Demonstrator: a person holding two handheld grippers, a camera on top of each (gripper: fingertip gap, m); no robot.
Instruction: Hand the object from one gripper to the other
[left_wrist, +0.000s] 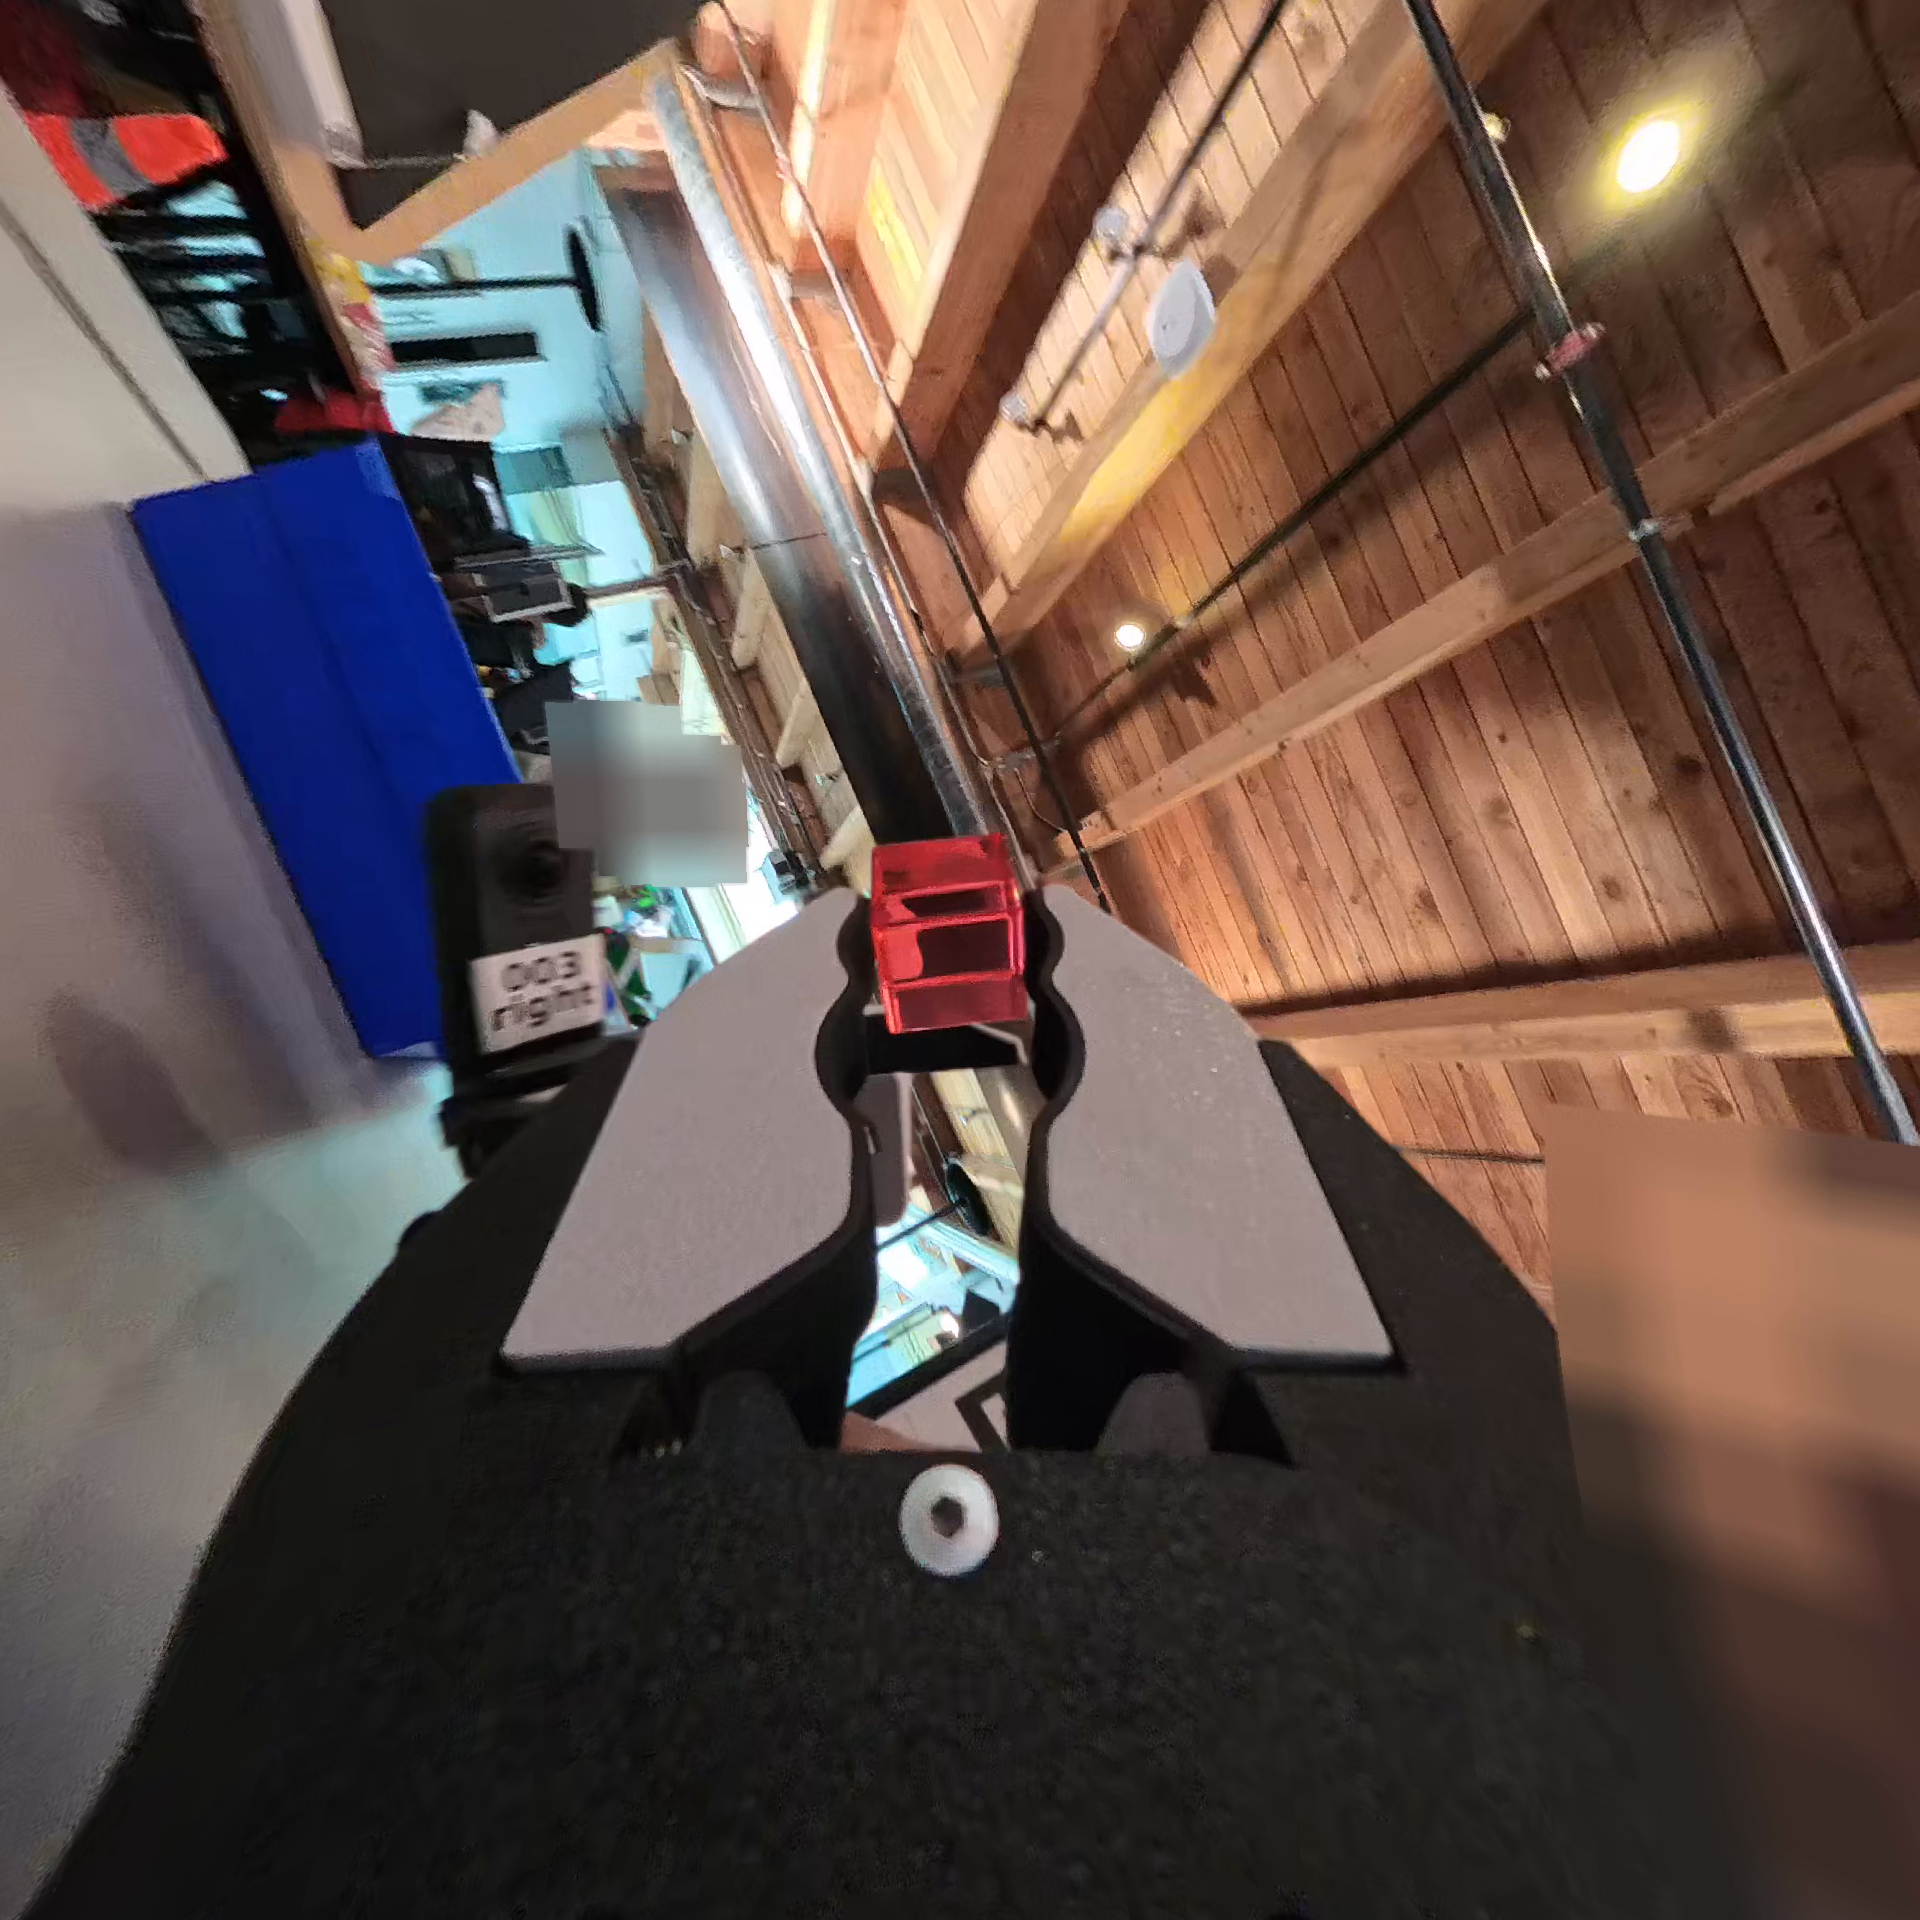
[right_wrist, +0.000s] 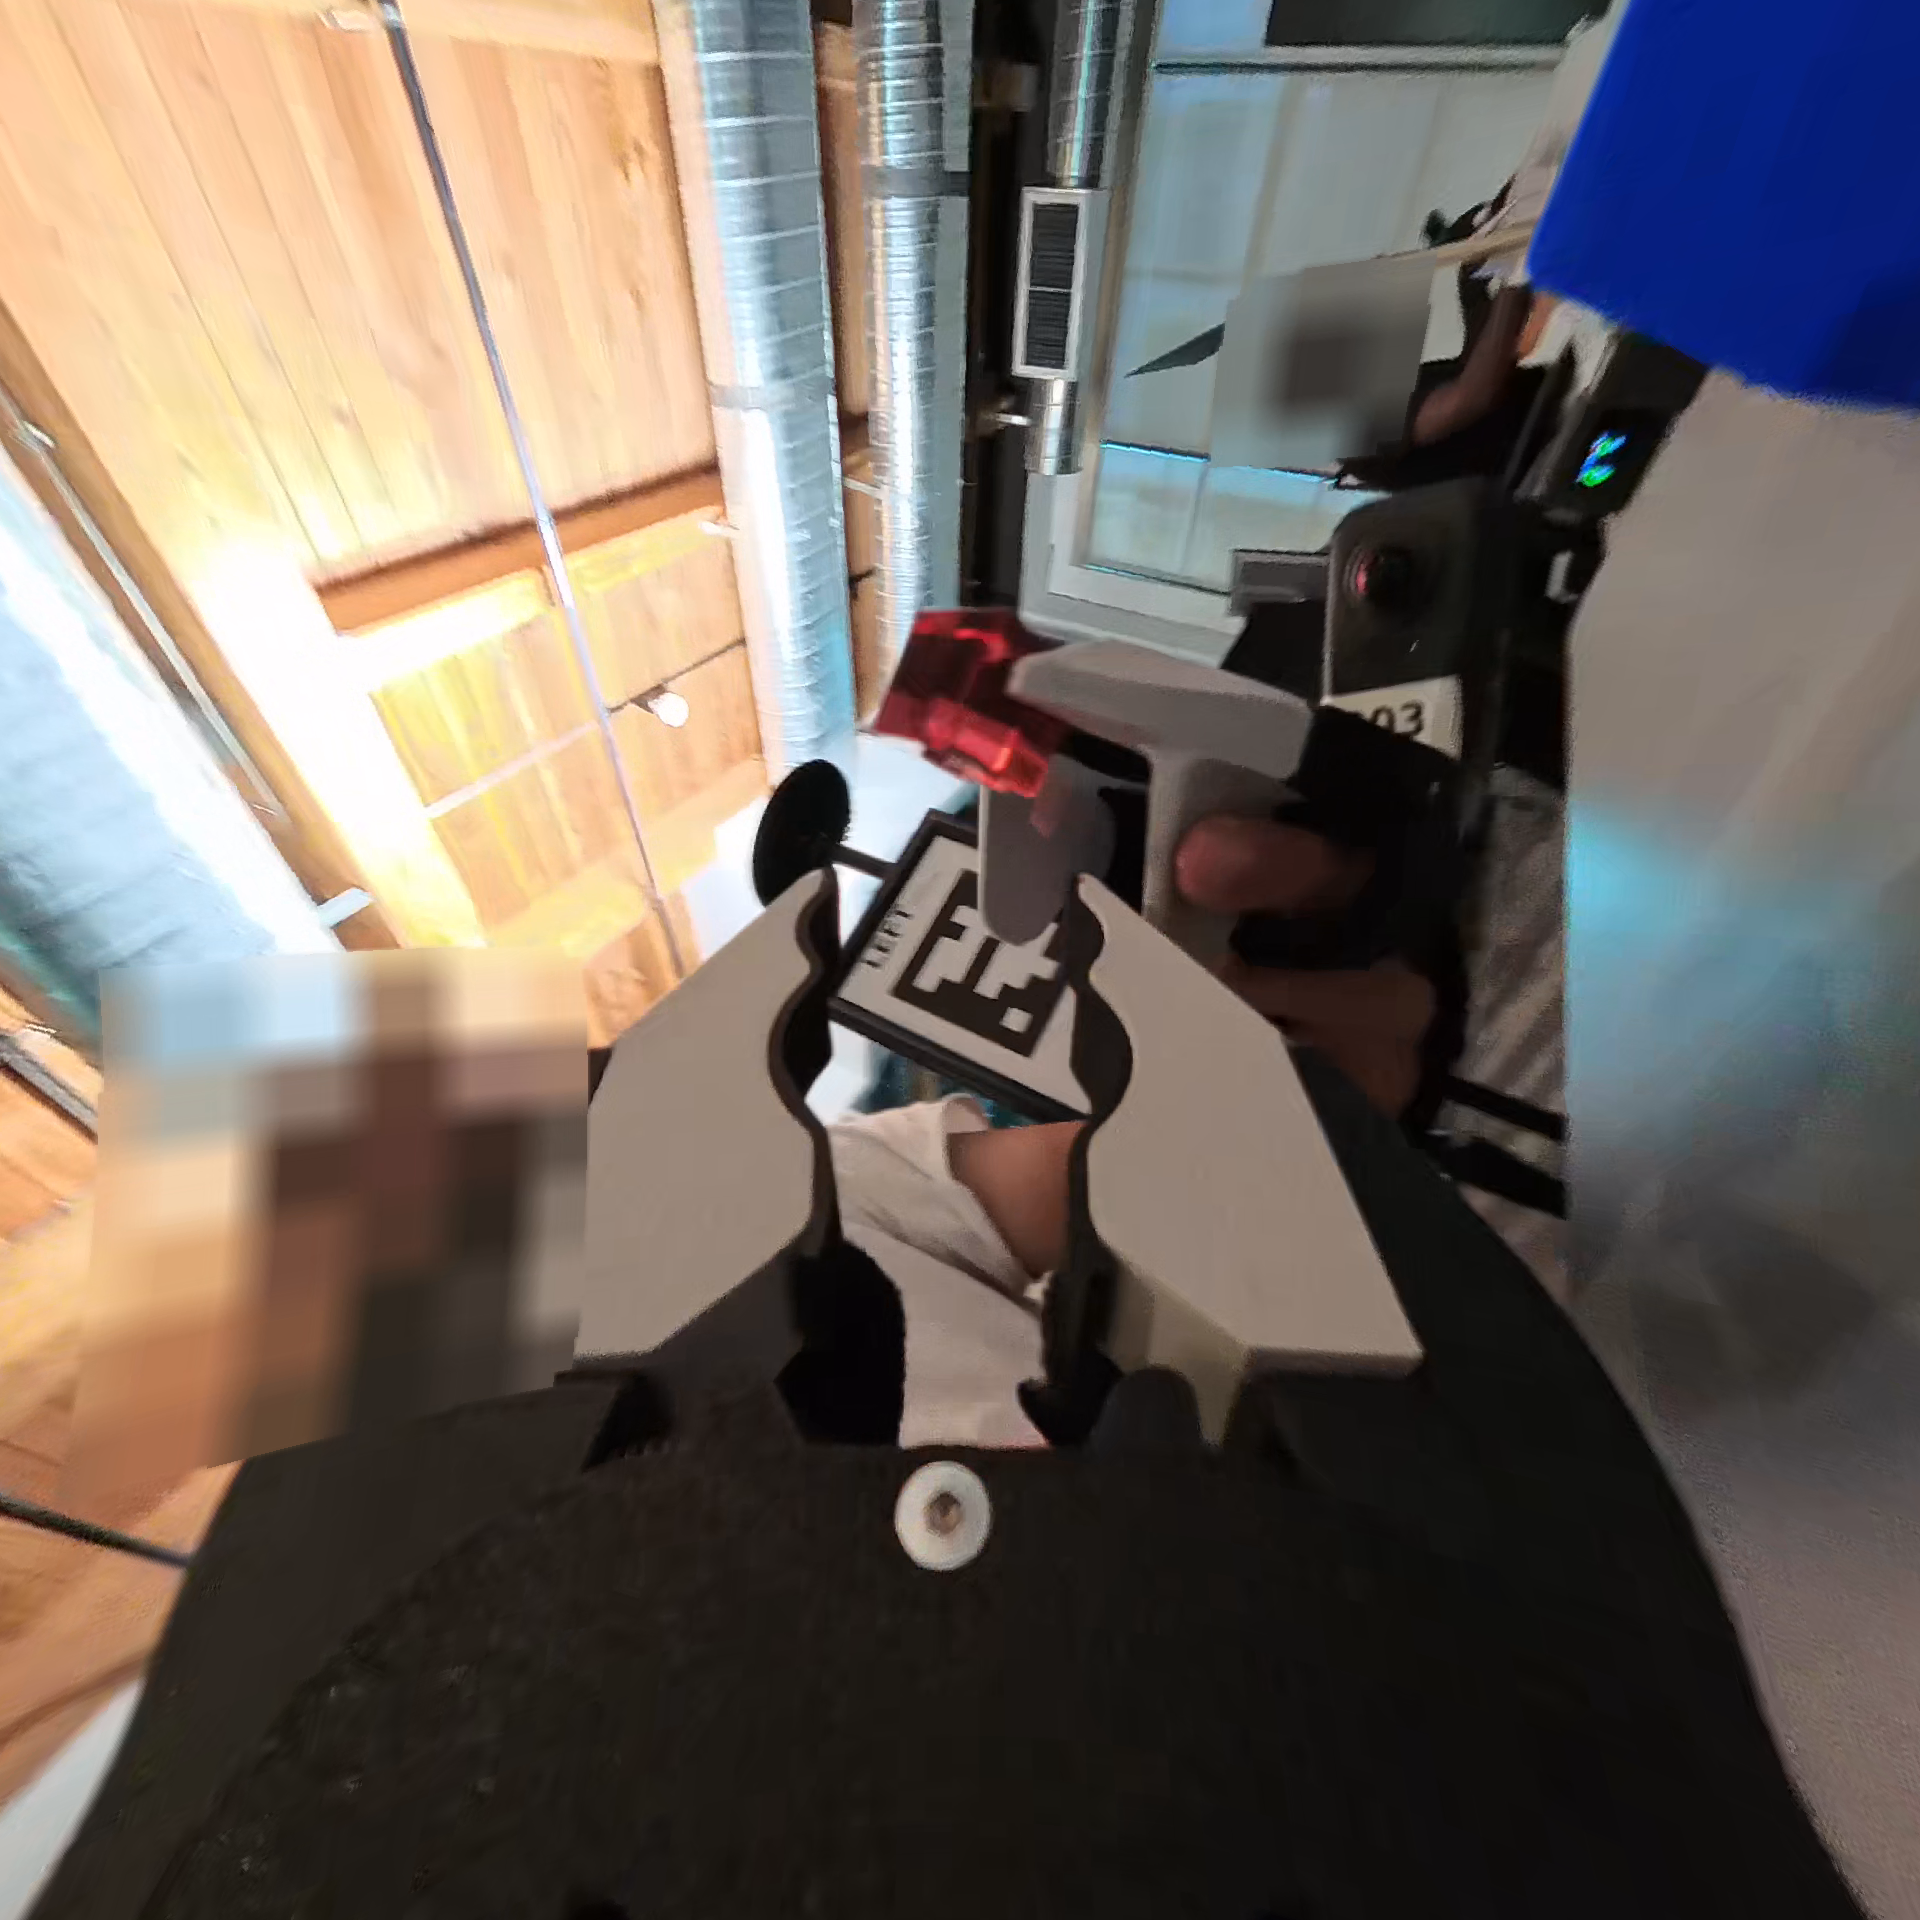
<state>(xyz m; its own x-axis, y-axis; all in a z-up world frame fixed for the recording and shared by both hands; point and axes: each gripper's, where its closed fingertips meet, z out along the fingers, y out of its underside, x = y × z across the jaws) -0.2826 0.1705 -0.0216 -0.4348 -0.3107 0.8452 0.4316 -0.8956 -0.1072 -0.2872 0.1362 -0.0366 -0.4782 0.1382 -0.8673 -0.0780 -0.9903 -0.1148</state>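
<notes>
A red see-through cube (left_wrist: 945, 935) sits between the tips of my left gripper (left_wrist: 951, 920), which is shut on it and holds it up in the air. In the right wrist view the same cube (right_wrist: 961, 707) shows ahead and above, pinched by the left gripper's grey fingers (right_wrist: 1132, 691). My right gripper (right_wrist: 954, 894) is open and empty, with its tips a short way below the cube and not touching it. The right gripper's black camera body (left_wrist: 520, 935) shows to the left in the left wrist view.
Both views tilt up at a wooden plank ceiling (left_wrist: 1455, 623) with a metal duct (right_wrist: 790, 416) and lamps. A blue panel (left_wrist: 312, 727) stands at the left. A black-and-white marker plate (right_wrist: 966, 977) and a hand (right_wrist: 1268, 862) lie behind my right fingertips.
</notes>
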